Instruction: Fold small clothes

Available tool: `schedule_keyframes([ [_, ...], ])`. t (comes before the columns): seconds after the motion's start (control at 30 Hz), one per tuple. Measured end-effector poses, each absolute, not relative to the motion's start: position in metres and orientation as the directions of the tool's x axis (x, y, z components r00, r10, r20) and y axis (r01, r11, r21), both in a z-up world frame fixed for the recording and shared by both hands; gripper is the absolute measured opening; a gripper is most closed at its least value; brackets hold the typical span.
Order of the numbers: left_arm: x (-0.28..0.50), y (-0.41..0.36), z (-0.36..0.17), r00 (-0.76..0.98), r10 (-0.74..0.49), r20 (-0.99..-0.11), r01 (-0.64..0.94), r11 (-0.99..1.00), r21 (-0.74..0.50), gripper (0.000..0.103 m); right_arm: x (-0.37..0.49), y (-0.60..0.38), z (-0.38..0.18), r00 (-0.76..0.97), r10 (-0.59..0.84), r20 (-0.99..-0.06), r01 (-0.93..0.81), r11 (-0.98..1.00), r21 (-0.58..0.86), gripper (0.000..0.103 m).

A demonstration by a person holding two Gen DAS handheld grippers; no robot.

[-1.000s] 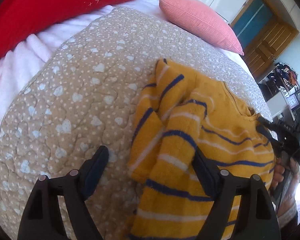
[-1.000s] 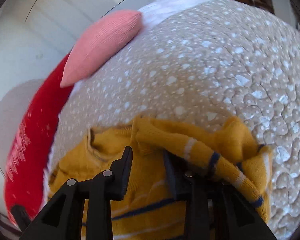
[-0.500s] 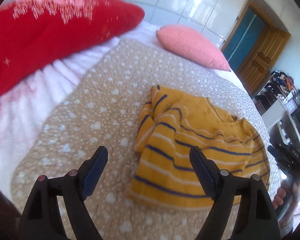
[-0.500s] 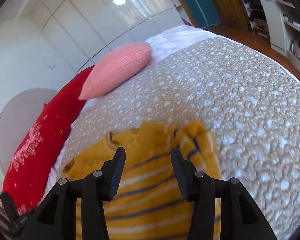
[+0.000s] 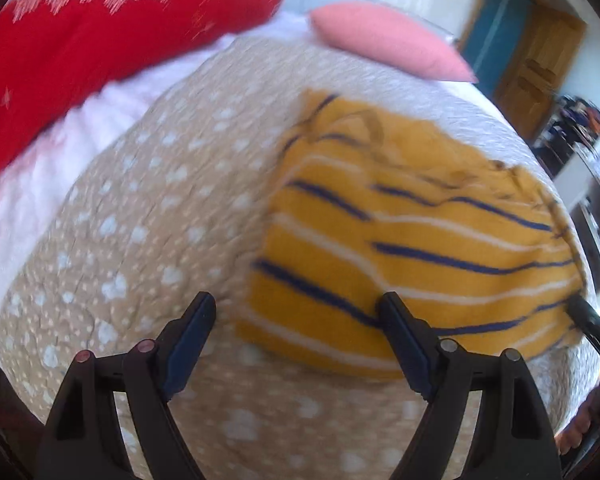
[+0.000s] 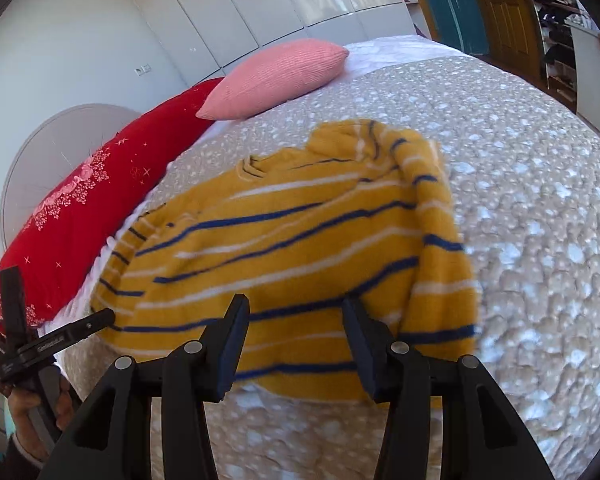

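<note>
Behind your bed, glossy white wardrobe doors [image 6: 260, 4] fill the back wall, w/ a teal door [image 6: 448, 0] and a brown wooden door [image 5: 540, 68] off to one side. Your work surface is the beige quilted bedspread with white hearts and dots [image 5: 148, 216], laid over a pale pink-white sheet [image 5: 32, 184]. At the head end sit a big red cushion with a white floral print [image 6: 80, 216] and a smaller pink ribbed cushion [image 6: 276, 76]; the two overlap in the right wrist view.

The small mustard-yellow knit jumper with navy and white stripes [image 6: 292, 248] lies on the bedspread approx. mid-bed, partly folded: both sleeves are turned in over the body, one of them lying in a long band down the side [image 6: 436, 248], the collar towards the cushions, the hem towards you.

Your left gripper [image 5: 296, 340] hangs over the bedspread w/ its jaws spread wide and nothing in them; one finger [image 5: 404, 344] overlaps the jumper's hem corner in the picture, the other [image 5: 188, 340] is over bare quilt. Contact w/ the cloth can't be told, as this view is blurred.

Your right gripper [image 6: 294, 340] sits above the hem edge, its jaws apart but narrowing slightly, w/ no cloth pinched; the jumper only shows through the gap. Each view catches the other tool at its edge, and your left hand [image 6: 36, 404] is round its handle.
</note>
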State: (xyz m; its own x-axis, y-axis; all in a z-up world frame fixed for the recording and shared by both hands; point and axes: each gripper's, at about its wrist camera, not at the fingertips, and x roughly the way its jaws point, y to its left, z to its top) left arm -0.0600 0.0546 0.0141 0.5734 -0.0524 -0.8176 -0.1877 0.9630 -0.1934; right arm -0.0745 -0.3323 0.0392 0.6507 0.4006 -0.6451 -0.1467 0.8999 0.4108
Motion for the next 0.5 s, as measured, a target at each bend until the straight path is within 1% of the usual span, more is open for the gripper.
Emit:
schedule_keyframes([
  [0.07, -0.062, 0.069, 0.01, 0.579, -0.091, -0.81, -0.2, 0.948, -0.249, 0.083, -0.077, -0.343, 0.039, 0.659, 0.4, -0.637, -0.143, 0.898, 0.416, 0.048],
  [0.17, -0.066, 0.078, 0.016, 0.587, -0.062, -0.807, -0.222, 0.947, -0.234, 0.083, -0.079, -0.358, 0.042, 0.679, 0.378, -0.63, -0.095, 0.895, 0.435, 0.048],
  [0.2, -0.068, 0.082, 0.016, 0.589, -0.06, -0.806, -0.23, 0.943, -0.239, 0.083, -0.08, -0.362, 0.044, 0.692, 0.339, -0.638, -0.054, 0.905, 0.422, 0.051],
  [0.23, -0.07, 0.086, 0.017, 0.589, -0.067, -0.805, -0.239, 0.938, -0.252, 0.083, -0.08, -0.366, 0.045, 0.702, 0.31, -0.641, -0.023, 0.909, 0.415, 0.051],
  [0.3, -0.072, 0.094, 0.017, 0.591, -0.074, -0.803, -0.254, 0.928, -0.272, 0.083, -0.084, -0.374, 0.049, 0.725, 0.303, -0.618, 0.008, 0.894, 0.448, 0.051],
  [0.33, -0.074, 0.096, 0.019, 0.595, -0.072, -0.8, -0.261, 0.925, -0.277, 0.083, -0.088, -0.374, 0.054, 0.739, 0.281, -0.612, 0.019, 0.9, 0.436, 0.051],
  [0.37, -0.076, 0.098, 0.023, 0.602, -0.064, -0.796, -0.265, 0.924, -0.275, 0.083, -0.092, -0.37, 0.061, 0.757, 0.249, -0.605, 0.022, 0.914, 0.404, 0.055],
  [0.4, -0.078, 0.098, 0.027, 0.609, -0.057, -0.791, -0.267, 0.924, -0.272, 0.083, -0.095, -0.364, 0.068, 0.772, 0.228, -0.593, 0.009, 0.929, 0.369, 0.055],
  [0.5, -0.086, 0.093, 0.045, 0.647, -0.036, -0.761, -0.253, 0.932, -0.259, 0.083, -0.099, -0.342, 0.083, 0.787, 0.233, -0.571, -0.05, 0.947, 0.318, 0.055],
])
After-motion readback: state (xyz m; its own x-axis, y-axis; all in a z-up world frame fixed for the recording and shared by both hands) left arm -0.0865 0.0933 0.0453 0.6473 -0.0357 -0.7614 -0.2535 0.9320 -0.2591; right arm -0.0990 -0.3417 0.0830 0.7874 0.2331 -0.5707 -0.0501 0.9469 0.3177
